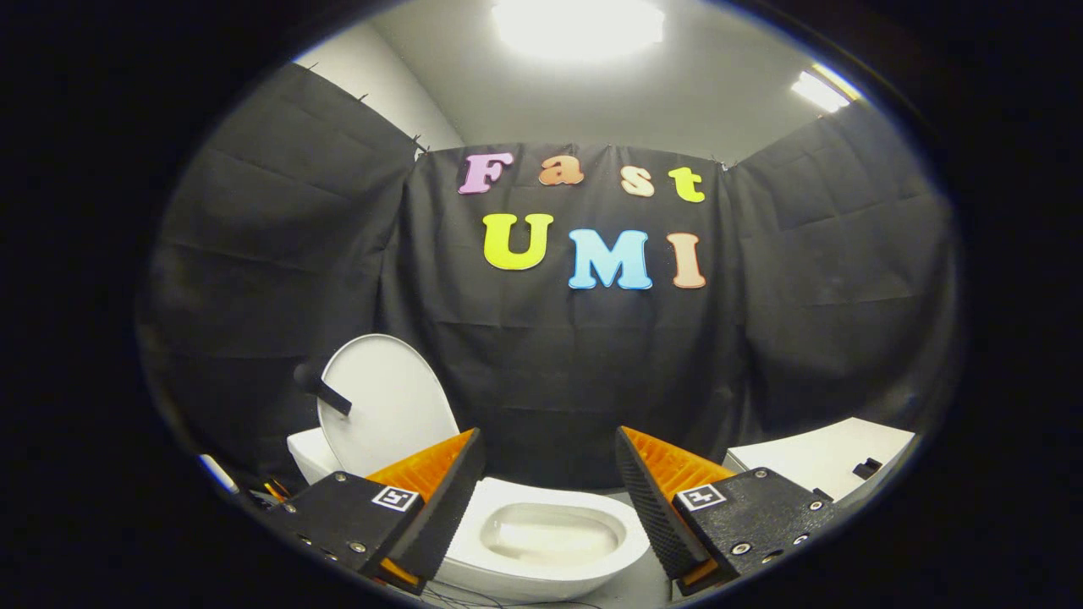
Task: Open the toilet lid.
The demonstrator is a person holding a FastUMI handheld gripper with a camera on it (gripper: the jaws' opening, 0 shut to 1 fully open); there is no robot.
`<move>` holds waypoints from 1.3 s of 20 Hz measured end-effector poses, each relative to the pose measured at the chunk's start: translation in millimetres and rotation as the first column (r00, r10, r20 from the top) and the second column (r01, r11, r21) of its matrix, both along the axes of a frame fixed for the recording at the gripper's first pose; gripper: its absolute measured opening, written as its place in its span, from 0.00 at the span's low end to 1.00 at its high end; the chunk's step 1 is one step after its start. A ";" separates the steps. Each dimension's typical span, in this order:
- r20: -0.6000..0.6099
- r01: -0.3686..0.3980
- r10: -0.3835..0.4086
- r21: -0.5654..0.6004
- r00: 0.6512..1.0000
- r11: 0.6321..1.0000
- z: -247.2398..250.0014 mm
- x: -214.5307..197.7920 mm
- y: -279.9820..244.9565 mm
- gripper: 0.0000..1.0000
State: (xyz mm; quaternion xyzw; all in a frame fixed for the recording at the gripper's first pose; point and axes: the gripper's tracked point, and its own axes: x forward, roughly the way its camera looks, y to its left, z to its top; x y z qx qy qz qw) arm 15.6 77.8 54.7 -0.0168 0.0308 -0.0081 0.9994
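Hand-held gripper [550, 474] level, fingers apart | toilet lid [385, 406] upright beyond

A white toilet bowl [550, 533] is seen between and just ahead of the claw [550, 474] fingers; its raised toilet lid [389, 406] is white, with a black handle [321, 389]. A white cabinet [825, 457] lies beyond the right finger. Black cloth [550, 372] forms the backdrop.

Toilet [541, 541] on floor [643, 588].
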 end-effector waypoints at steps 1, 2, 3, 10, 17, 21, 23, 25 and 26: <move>0.000 0.004 -0.004 -0.001 1.000 1.000 -4.9 -3.1 -2.7 0.95; 0.001 -0.002 0.002 0.003 1.000 1.000 -9.9 -6.5 -3.7 0.95; 0.004 -0.004 0.004 0.005 1.000 1.000 -14.6 -9.7 -5.8 0.95; -0.016 0.019 -0.019 0.018 1.000 1.000 -43.1 -18.6 -24.3 0.95; -0.030 0.046 -0.046 -0.012 0.998 0.999 -61.0 -24.2 -34.6 0.95; -0.043 0.058 -0.059 -0.016 0.997 0.998 -64.0 -24.3 -38.2 0.95; -0.040 0.054 -0.054 -0.007 0.998 0.999 -63.1 -24.3 -35.7 0.95; -0.035 0.050 -0.050 -0.003 0.998 0.999 -61.5 -24.8 -32.8 0.95; -0.034 0.047 -0.047 -0.002 0.998 0.999 -61.1 -25.9 -32.3 0.95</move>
